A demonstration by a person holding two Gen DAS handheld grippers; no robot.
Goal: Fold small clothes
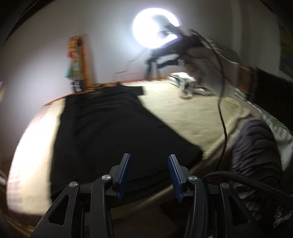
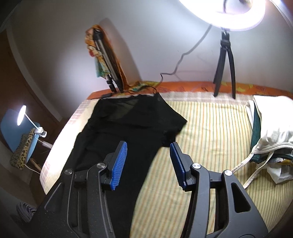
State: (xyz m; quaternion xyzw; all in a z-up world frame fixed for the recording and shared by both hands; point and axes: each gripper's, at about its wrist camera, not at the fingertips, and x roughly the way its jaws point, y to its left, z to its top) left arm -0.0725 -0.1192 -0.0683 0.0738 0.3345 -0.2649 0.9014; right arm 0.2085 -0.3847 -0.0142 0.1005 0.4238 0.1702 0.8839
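Observation:
A black garment (image 1: 113, 131) lies spread flat on the striped bed sheet (image 1: 183, 113). It also shows in the right wrist view (image 2: 128, 128), with one sleeve (image 2: 174, 124) sticking out to the right. My left gripper (image 1: 149, 159) is open and empty, hovering over the garment's near edge. My right gripper (image 2: 148, 146) is open and empty, above the garment's right side near the sleeve. In the left wrist view the right gripper (image 1: 183, 44) shows raised and blurred at the upper right, held by a hand.
A pile of light clothes (image 2: 269, 128) lies on the bed (image 2: 210, 128) at the right. A ring light (image 2: 238, 14) on a tripod (image 2: 225, 67) stands at the far edge. A second tripod (image 2: 109, 60) with a colourful cloth leans on the wall. A desk lamp (image 2: 22, 115) stands left of the bed.

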